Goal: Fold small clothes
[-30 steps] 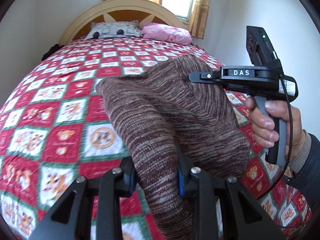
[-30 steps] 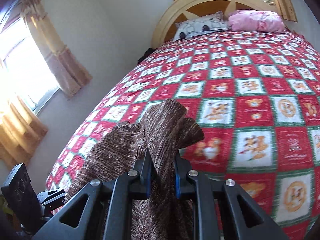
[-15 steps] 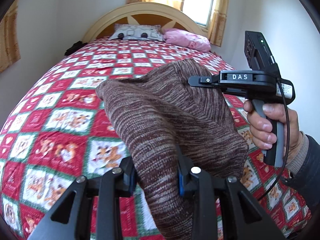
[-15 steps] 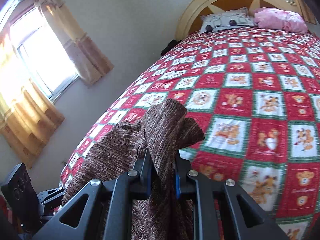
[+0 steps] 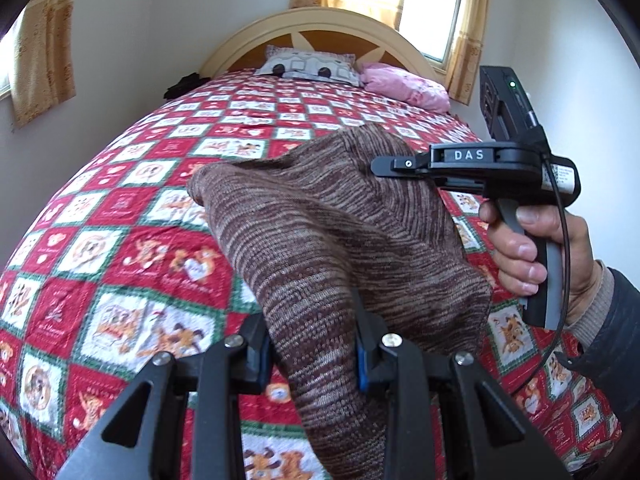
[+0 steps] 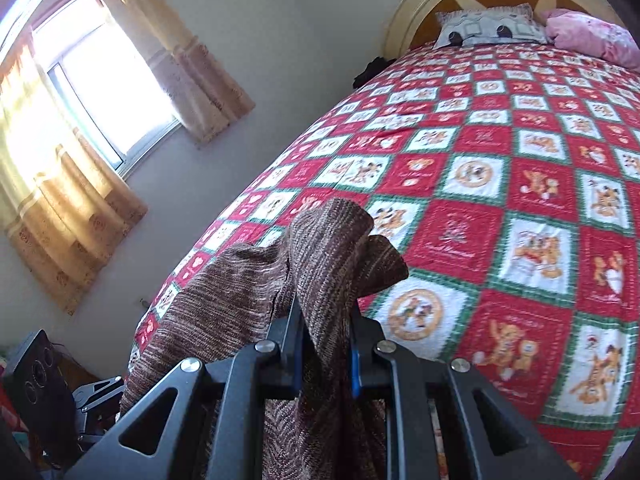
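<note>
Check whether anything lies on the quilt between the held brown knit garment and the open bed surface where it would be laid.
Nothing visible does. The brown knit garment hangs from both grippers above bare quilt; the pillows sit far off at the headboard.

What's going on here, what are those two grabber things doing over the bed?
A person is holding a brown knit garment up over a bed with a red patchwork bedspread. The left gripper and the right gripper are each shut on a bunched part of the knit, so it hangs between them above the cover. The person's right hand is visible on the right gripper's handle. No fold is laid on the bed yet.
</note>
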A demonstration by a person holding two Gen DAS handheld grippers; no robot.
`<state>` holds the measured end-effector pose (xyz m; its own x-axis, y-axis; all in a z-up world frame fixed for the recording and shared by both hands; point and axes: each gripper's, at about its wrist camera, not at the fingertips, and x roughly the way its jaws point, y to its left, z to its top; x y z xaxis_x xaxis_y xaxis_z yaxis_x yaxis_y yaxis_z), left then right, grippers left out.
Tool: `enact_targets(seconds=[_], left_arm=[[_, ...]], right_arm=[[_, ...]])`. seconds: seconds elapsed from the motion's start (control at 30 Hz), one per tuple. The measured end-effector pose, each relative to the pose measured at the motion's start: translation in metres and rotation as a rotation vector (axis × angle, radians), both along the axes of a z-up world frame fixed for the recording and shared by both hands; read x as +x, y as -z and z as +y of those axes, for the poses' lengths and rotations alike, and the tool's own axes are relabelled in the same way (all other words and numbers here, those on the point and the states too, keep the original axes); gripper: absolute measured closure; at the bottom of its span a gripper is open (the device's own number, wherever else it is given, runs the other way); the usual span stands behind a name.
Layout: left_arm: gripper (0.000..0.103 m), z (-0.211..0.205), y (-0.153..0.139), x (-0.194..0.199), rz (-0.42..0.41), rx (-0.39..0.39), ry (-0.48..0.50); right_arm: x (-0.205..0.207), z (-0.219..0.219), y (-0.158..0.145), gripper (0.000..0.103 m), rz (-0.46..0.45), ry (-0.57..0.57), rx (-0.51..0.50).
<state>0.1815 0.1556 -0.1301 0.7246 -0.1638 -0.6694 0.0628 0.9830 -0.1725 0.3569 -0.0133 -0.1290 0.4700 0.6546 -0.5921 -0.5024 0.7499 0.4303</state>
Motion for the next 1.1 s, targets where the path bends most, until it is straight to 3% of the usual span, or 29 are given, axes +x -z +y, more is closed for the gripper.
enact_targets(seconds=[0.23,0.43,0.5,0.53,0.6,0.7,0.9,1.1], left_arm=[[0.072,0.019,0.021,-0.003,0.047,-0.005,-0.054],[0.069,0.034,0.057,0.002,0.124,-0.035,-0.095],[0.061,0.035,0.066,0.001,0.133,-0.047,-0.109],[0.06,0.036,0.069,0.001,0.137,-0.051,-0.116],[0.048,0.038,0.071,-0.001,0.128,-0.058,-0.133],[0.035,0.041,0.072,-0.004,0.123,-0.05,-0.159],[0.029,0.039,0.074,-0.018,0.1,-0.036,-0.186],[0.025,0.031,0.077,-0.018,0.099,-0.021,-0.206]], right_arm=[[0.013,0.037,0.021,0.086,0.047,-0.046,-0.045],[0.029,0.059,0.052,0.086,0.114,-0.053,-0.113],[0.034,0.057,0.063,0.082,0.142,-0.025,-0.117],[0.035,0.051,0.068,0.075,0.158,0.002,-0.109],[0.032,0.04,0.068,0.065,0.169,0.03,-0.092],[0.018,0.019,0.059,0.057,0.159,0.049,-0.079],[-0.058,-0.021,0.038,0.053,0.101,-0.018,-0.044],[-0.113,0.001,0.063,0.053,0.122,-0.136,-0.086]])
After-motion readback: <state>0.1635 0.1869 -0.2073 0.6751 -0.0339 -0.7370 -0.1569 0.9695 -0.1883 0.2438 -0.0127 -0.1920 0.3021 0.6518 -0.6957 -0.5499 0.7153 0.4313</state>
